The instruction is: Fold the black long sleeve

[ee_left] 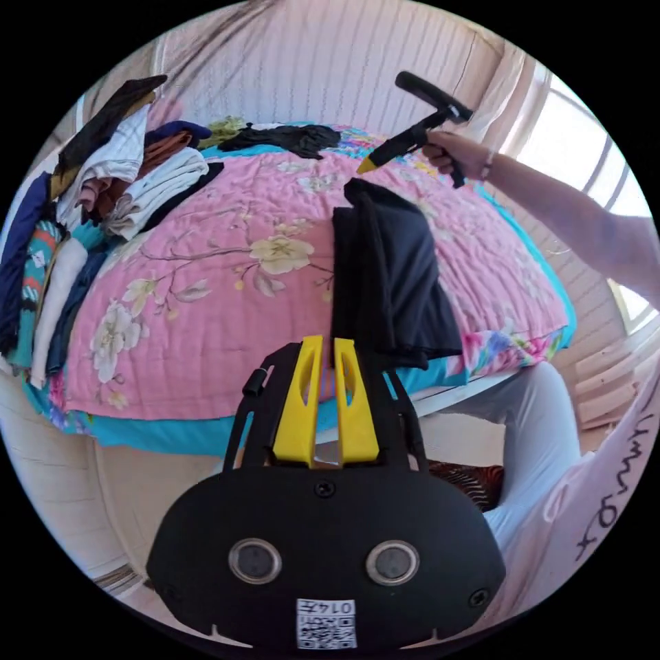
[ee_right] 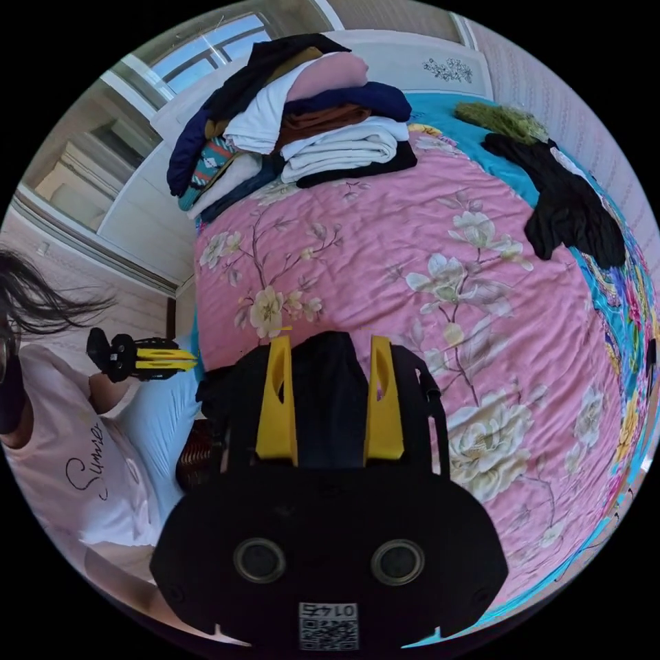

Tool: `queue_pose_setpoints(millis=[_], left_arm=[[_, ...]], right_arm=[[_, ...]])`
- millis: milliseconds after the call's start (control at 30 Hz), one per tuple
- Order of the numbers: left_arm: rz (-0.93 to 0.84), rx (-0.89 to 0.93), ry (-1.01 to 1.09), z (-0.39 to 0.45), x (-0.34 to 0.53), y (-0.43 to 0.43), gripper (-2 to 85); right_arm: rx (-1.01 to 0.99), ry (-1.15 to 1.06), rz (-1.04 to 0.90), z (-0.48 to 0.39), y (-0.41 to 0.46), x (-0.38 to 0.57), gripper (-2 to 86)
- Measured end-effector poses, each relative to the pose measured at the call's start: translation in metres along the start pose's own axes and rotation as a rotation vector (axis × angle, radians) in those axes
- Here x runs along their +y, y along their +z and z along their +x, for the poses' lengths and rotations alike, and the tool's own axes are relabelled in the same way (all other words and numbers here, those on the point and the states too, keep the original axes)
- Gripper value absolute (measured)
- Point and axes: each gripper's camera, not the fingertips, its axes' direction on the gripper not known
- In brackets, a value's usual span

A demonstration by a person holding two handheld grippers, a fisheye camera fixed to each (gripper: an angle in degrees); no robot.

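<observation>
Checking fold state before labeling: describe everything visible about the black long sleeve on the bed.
The black long sleeve is a plain, soft, matte garment folded into a narrow, layered strip with ridges running its length. It lies flat on the pink floral quilt, one end at the quilt's near edge. In the left gripper view, neither the left gripper, jaws nearly together, nor the right gripper, hovering past the far end, appears to touch it. In the right gripper view it shows between open jaws.
</observation>
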Motion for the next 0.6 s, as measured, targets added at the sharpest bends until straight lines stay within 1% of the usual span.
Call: queue_pose_setpoints(millis=[67, 100, 133, 200, 233, 300, 367, 433, 500, 567, 600], left_arm=[[0.056, 0.146, -0.017, 0.001, -0.004, 0.004, 8.9], [0.044, 0.146, -0.037, 0.002, -0.006, 0.015, 9.9], [0.026, 0.125, -0.049, 0.002, -0.007, 0.021, 10.3], [-0.073, -0.025, -0.100, 0.002, -0.010, 0.047, 11.8], [-0.098, -0.052, -0.104, 0.002, -0.010, 0.052, 12.1], [-0.091, -0.063, -0.096, 0.009, -0.011, 0.061, 11.6], [-0.077, -0.079, -0.102, 0.015, -0.012, 0.066, 10.9], [-0.087, -0.079, -0.088, 0.023, -0.016, 0.068, 9.7], [-0.094, -0.022, -0.069, 0.031, -0.022, 0.072, 6.0], [-0.095, 0.001, -0.078, 0.037, -0.026, 0.074, 4.2], [-0.096, -0.006, -0.064, 0.044, -0.028, 0.074, 3.6]], right_arm=[[-0.008, -0.001, -0.066, 0.002, 0.008, 0.006, 20.2], [-0.008, -0.002, -0.077, 0.002, 0.011, 0.008, 20.4], [-0.001, -0.001, -0.100, 0.002, 0.017, 0.010, 20.7], [0.020, 0.003, -0.170, 0.005, 0.032, 0.010, 21.0], [0.024, 0.009, -0.202, 0.007, 0.042, 0.009, 21.2], [-0.024, 0.023, -0.239, 0.011, 0.058, 0.009, 20.7], [-0.135, 0.038, -0.280, 0.014, 0.078, 0.014, 18.2], [-0.081, 0.017, -0.280, 0.008, 0.082, 0.022, 17.2], [-0.067, -0.013, -0.272, 0.001, 0.079, 0.034, 15.4], [-0.059, -0.044, -0.244, -0.007, 0.071, 0.057, 9.8], [-0.054, -0.048, -0.230, -0.009, 0.068, 0.063, 8.8]])
